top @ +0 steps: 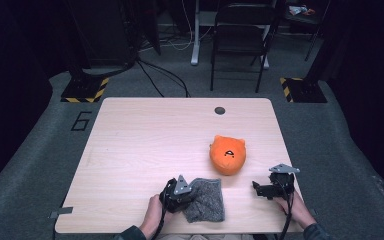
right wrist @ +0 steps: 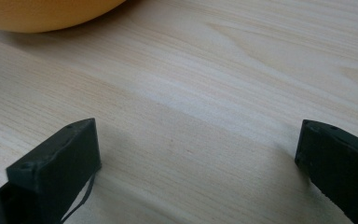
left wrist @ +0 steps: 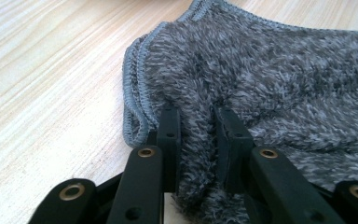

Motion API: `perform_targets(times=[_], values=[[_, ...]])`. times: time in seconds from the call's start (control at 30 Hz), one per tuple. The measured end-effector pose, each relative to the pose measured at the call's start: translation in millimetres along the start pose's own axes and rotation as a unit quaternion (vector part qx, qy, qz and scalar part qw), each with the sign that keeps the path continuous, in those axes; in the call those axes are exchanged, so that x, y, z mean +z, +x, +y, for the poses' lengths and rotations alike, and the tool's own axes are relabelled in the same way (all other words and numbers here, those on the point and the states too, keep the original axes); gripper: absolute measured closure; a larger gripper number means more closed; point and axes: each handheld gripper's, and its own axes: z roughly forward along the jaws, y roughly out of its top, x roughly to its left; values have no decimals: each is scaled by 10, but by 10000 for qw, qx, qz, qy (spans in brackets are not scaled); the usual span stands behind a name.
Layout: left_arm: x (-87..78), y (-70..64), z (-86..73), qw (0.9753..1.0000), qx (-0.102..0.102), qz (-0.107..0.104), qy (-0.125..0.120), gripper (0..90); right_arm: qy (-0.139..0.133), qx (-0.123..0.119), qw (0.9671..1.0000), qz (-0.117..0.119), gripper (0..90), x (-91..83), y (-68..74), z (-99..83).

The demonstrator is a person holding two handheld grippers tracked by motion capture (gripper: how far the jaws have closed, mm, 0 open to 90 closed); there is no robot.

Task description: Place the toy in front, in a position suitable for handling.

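A fuzzy grey cloth [top: 206,200] lies folded near the table's front edge. My left gripper [top: 187,192] is shut on a pinched ridge of that cloth [left wrist: 279,79]; the fabric bulges between its two black jaws, and my left gripper [left wrist: 196,122] sits low on the tabletop. An orange plush toy [top: 227,154] with small ears and a dark face mark rests right of centre. My right gripper [top: 260,189] stands open to the right of the cloth, its jaws wide apart over bare wood [right wrist: 200,135]. The plush's orange edge [right wrist: 42,14] shows at the top left of the right gripper view.
The light wooden table [top: 145,140] has a dark round grommet [top: 220,110] near its far edge. A black folding chair [top: 240,35] and cables stand on the floor beyond. The table's left half is bare wood.
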Motion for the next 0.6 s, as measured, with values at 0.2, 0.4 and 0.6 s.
perform_targets(times=[0.2, 0.4, 0.6], values=[[-63, 6, 5, 9999, 1, 4, -112, 757, -5, -20, 10000, 1, 0, 2, -3, 0], [-200, 61, -9, 9994, -147, 41, -319, 758, -9, -25, 10000, -3, 0, 3, -4, 0], [-351, 170, -30, 9983, -302, 165, -468, 758, 5, -27, 10000, 6, 0, 1, -5, 1]])
